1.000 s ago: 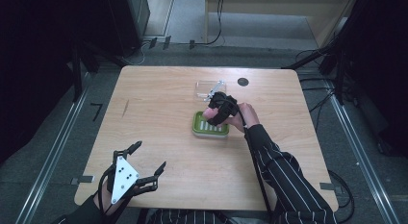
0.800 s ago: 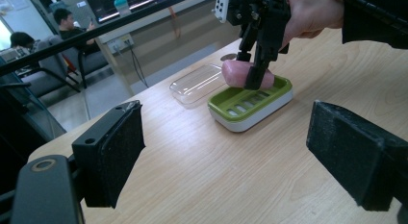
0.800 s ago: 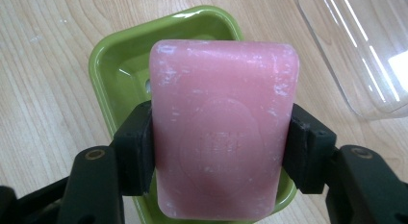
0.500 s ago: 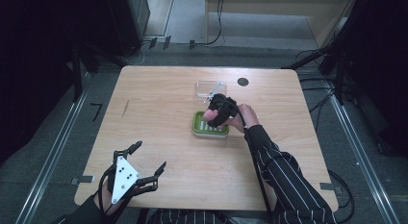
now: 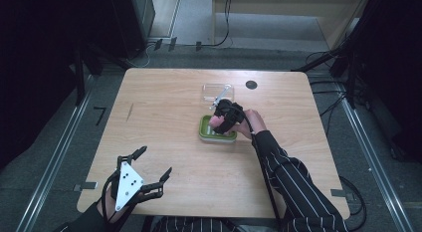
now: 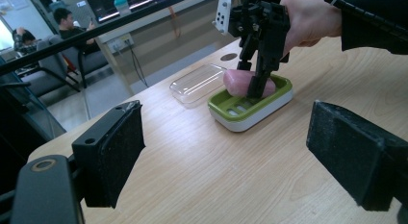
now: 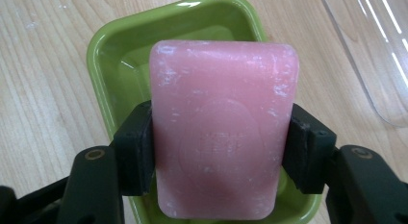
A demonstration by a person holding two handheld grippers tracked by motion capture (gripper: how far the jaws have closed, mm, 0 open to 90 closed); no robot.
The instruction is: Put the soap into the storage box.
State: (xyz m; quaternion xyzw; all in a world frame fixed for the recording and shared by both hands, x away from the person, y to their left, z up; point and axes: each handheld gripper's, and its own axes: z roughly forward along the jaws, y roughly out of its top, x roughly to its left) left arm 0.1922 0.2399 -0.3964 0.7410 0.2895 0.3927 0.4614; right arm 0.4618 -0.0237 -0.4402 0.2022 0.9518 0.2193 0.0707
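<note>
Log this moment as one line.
right claw: shut on soap | soap: over green dish | clear lid: on table behind dish | left claw: open, holding nothing, near table's front edge

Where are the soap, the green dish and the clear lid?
soap (image 7: 223, 128), right gripper view, middle of its pink face
green dish (image 6: 250, 108), left gripper view, near rim
clear lid (image 6: 197, 83), left gripper view, its flat top

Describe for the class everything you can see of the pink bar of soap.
The soap is a pink rectangular bar with rounded corners, a faint oval stamp and whitish scuffs. The right gripper is shut on its two long sides and holds it over the green soap dish; whether it touches the dish is unclear.
</note>
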